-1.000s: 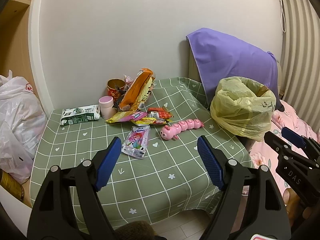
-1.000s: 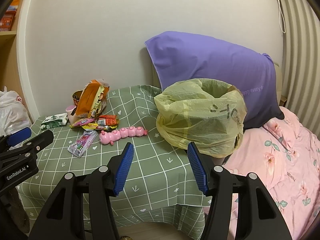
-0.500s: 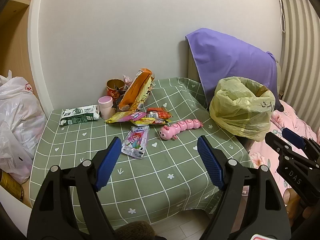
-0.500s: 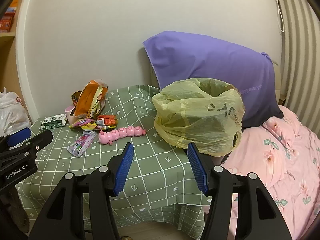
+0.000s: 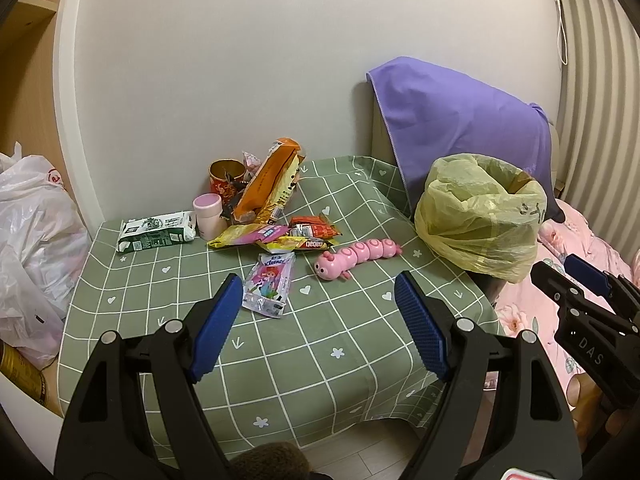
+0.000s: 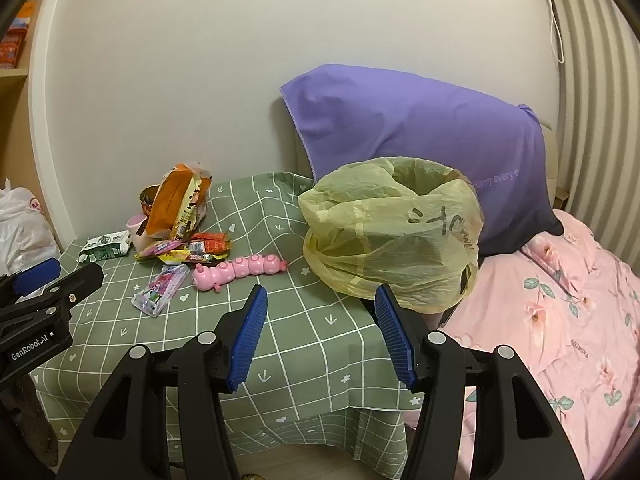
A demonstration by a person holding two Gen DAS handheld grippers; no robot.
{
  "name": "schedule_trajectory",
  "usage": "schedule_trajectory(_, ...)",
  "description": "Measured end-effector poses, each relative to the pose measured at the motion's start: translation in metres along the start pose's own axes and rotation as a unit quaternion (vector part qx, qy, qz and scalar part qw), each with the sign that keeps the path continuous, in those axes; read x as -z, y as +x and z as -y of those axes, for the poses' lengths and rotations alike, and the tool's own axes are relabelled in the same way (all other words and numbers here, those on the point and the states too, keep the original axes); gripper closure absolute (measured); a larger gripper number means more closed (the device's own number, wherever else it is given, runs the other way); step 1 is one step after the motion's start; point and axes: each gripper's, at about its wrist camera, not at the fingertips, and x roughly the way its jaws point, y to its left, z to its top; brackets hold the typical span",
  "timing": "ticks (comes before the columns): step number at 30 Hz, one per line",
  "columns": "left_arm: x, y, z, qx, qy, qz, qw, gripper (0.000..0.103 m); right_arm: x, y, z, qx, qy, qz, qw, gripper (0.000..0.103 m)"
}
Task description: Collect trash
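- Left tool (image 5: 320, 300) and right tool (image 6: 320, 320), low in their frames, gape wide, empty, ribbed blue pads bare.
- Crinkly foil wrappers (image 5: 276, 236) heap mid-frame on the checked worktop (image 5: 320, 352), beside a glossy pink caterpillar toy (image 5: 356, 258).
- Thin yellow trash bag (image 6: 392, 236) sags open at the worktop's right edge, against a purple pillow (image 6: 420, 132).

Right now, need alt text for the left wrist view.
Open left gripper hovers over a green checked table strewn with snack wrappers, a pink caterpillar toy and a tissue pack. A yellow-lined bin stands at the table's right; the right gripper shows at the right edge.
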Motion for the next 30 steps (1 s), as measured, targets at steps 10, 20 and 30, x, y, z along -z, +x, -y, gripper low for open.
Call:
schedule_trajectory(10, -0.001, 0.0, 0.0, 0.001, 0.0, 0.0, 1.0, 0.028, 0.0, -0.002, 0.003, 0.003, 0.004, 0.001, 1.0, 0.05)
schedule_trajectory(20, 0.0, 0.0, 0.0, -0.001, -0.001, -0.001, 1.0, 0.029, 0.0, -0.001, 0.002, -0.002, 0.003, -0.001, 1.0, 0.05)
schedule_trajectory(30, -0.002, 0.004, -0.011, -0.008, -0.01, -0.002, 0.9999, 0.028, -0.001, 0.003, -0.002, -0.007, -0.001, -0.005, 1.0, 0.05)
